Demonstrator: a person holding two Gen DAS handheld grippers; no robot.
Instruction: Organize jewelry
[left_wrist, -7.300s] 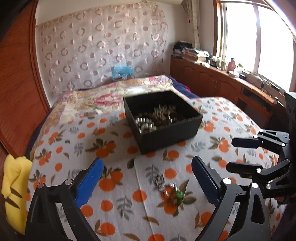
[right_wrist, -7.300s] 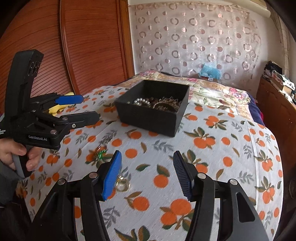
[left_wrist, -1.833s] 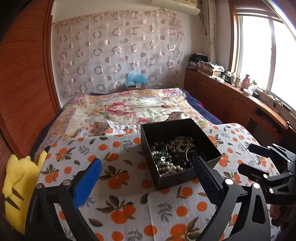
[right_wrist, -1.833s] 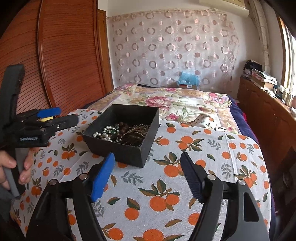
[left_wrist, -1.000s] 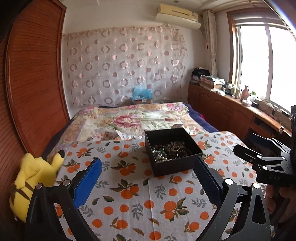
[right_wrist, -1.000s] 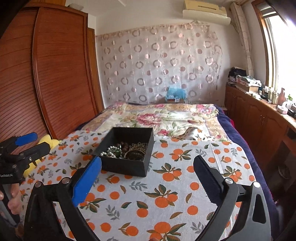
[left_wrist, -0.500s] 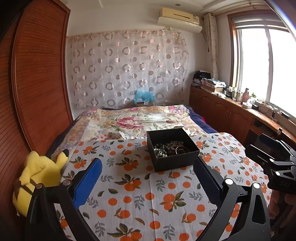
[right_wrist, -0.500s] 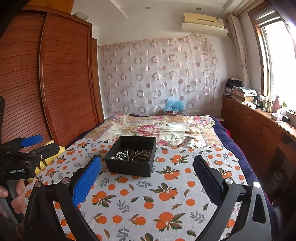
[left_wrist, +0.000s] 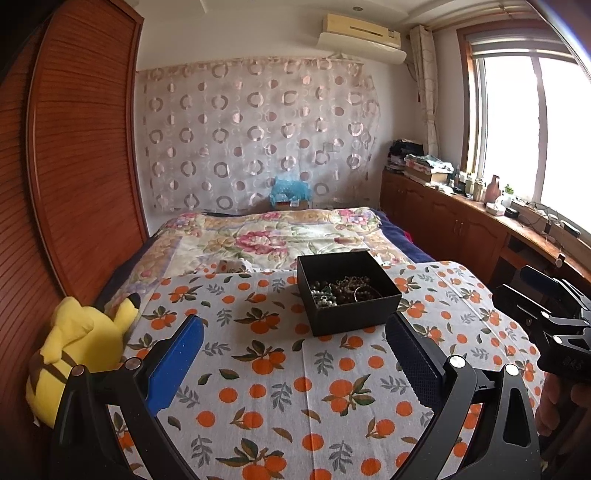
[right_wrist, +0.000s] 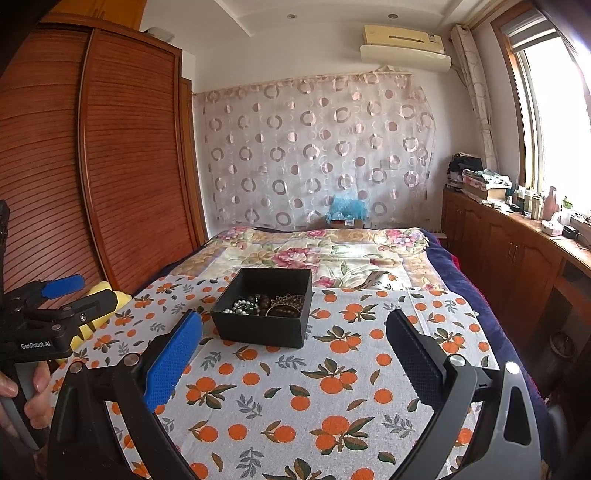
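Observation:
A black open box stands on the orange-print cloth on the bed, holding a pile of jewelry of pearls, dark beads and chains. It also shows in the right wrist view with the jewelry inside. My left gripper is open and empty, held back from the box. My right gripper is open and empty, also back from the box. Each gripper shows at the edge of the other's view, the right one and the left one.
A yellow plush toy lies at the cloth's left edge beside the wooden wardrobe. A floral quilt covers the bed beyond the box. A wooden cabinet run with clutter stands under the window at the right.
Both grippers have drawn back and up from the box, which looks smaller and farther. The loose jewelry seen on the cloth several seconds ago is no longer in view.

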